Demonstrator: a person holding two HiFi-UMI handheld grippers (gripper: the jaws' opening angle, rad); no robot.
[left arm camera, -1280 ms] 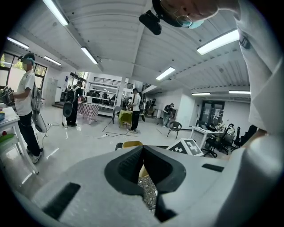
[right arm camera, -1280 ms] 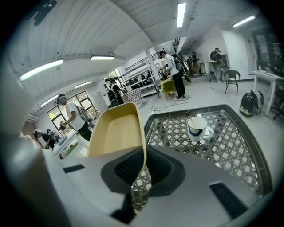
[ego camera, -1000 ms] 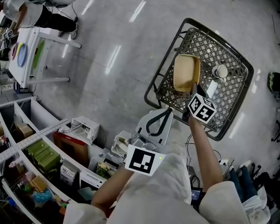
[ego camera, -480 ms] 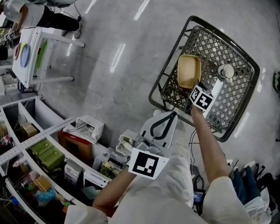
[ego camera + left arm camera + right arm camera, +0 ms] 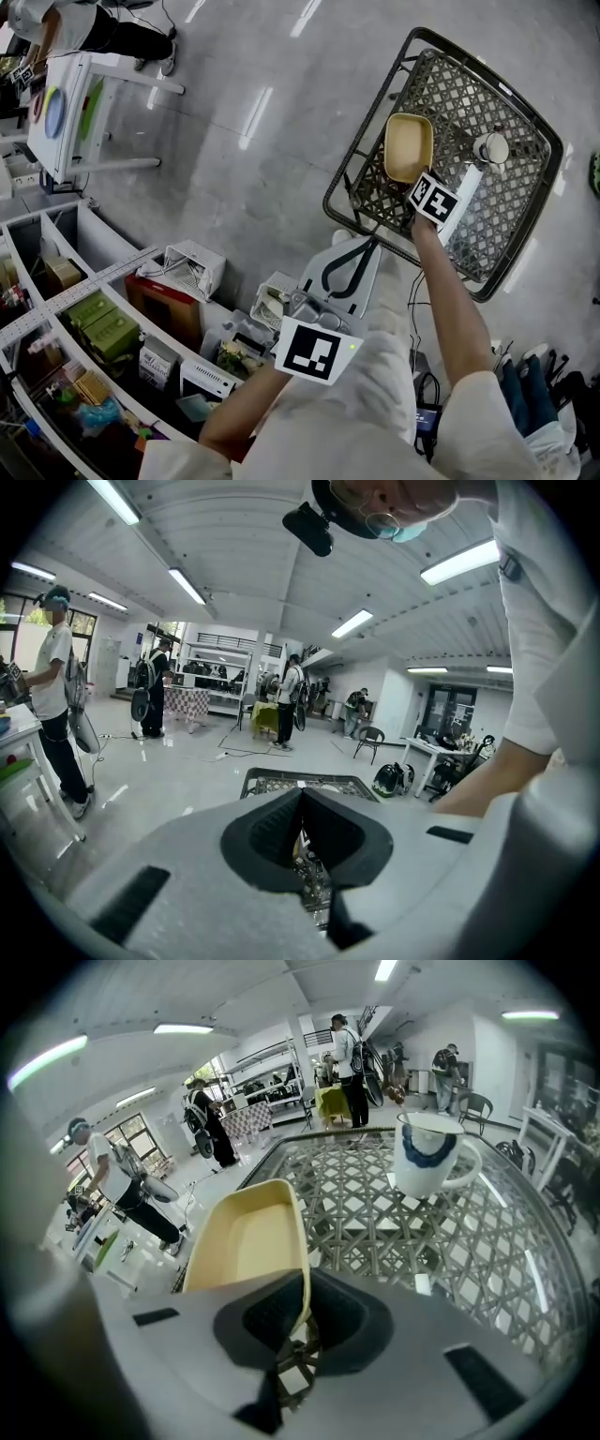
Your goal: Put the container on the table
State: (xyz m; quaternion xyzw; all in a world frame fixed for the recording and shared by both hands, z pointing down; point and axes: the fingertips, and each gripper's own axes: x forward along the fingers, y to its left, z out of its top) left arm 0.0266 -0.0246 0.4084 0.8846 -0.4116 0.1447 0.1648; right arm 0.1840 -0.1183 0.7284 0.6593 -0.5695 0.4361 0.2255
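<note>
A pale yellow container (image 5: 409, 147) lies over the dark metal lattice table (image 5: 367, 117) at the upper right of the head view. My right gripper (image 5: 419, 180) is shut on its near rim. In the right gripper view the container (image 5: 246, 1238) stretches away from the right gripper (image 5: 302, 1302), with the thin rim pinched between the jaws and the lattice table (image 5: 375, 1213) under it. Whether its base rests on the lattice I cannot tell. My left gripper (image 5: 359, 248) stays close to my body, shut and empty. The left gripper (image 5: 300, 829) points at the table (image 5: 281, 782).
A white mug with a blue band (image 5: 490, 148) stands on the lattice right of the container; the mug (image 5: 427, 1152) is upright. Shelves with boxes (image 5: 75, 328) fill the lower left. A small white table (image 5: 66, 103) and a person stand at the far left.
My right gripper has carried the container slightly farther over the lattice table. The left gripper has barely moved.
</note>
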